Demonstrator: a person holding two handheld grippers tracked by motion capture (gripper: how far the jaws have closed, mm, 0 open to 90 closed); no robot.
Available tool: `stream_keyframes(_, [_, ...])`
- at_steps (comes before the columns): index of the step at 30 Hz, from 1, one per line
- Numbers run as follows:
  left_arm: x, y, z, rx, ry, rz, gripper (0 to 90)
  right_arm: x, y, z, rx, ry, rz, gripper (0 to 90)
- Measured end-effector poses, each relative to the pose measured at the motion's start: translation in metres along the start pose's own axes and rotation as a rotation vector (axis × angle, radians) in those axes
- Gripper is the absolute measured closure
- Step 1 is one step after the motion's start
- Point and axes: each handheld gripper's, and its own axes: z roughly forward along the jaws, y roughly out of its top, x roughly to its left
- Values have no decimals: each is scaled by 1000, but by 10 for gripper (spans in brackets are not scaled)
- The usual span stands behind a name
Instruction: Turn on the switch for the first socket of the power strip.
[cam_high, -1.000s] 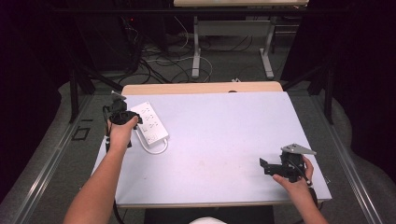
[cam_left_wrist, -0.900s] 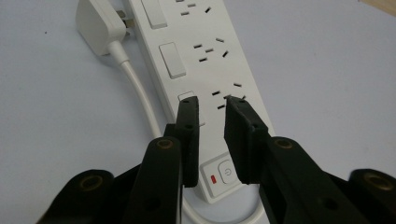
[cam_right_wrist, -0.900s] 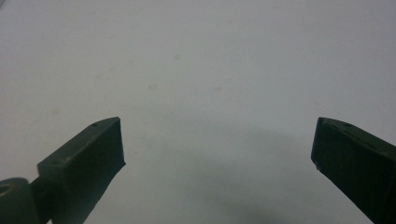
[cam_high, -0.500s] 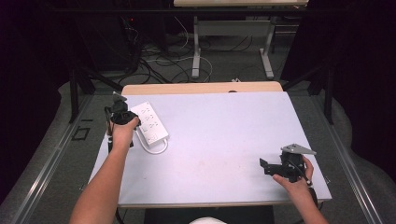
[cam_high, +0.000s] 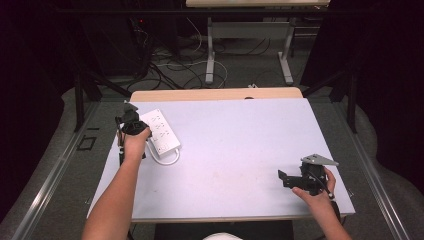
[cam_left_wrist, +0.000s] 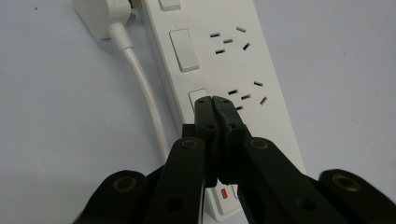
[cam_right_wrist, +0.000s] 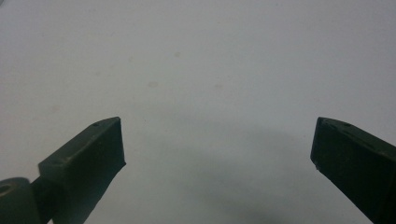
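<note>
Two pairs of tongs are held over a pale table (cam_high: 235, 150), well apart from each other. A white power strip (cam_high: 161, 131) is seen lying flat near the table's far left corner, its long axis running diagonally from the far left toward the near middle; its sockets and rocker switches face upward. A white plug (cam_left_wrist: 103, 16) is seated at the strip's end, and its cable (cam_left_wrist: 144, 100) is laid alongside the strip's edge. The left tongs (cam_left_wrist: 213, 100) are shown with jaws pressed together, nothing between them, having just been closing; their tips are set on or just above a white rocker switch (cam_left_wrist: 200, 97) of the strip. A small red light (cam_left_wrist: 224, 192) is visible near the strip's other end. The right tongs (cam_right_wrist: 217, 144) are held wide apart and empty near the table's right front corner, above bare tabletop.
</note>
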Motion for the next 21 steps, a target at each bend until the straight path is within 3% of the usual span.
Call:
stream_keyframes(18, [-1, -4, 19, 20, 9, -12, 899, 0, 0, 1, 5, 3, -1, 23])
stream_keyframes(21, [0, -5, 22, 12, -10, -23, 900, -1, 0, 0, 10, 9, -7, 23])
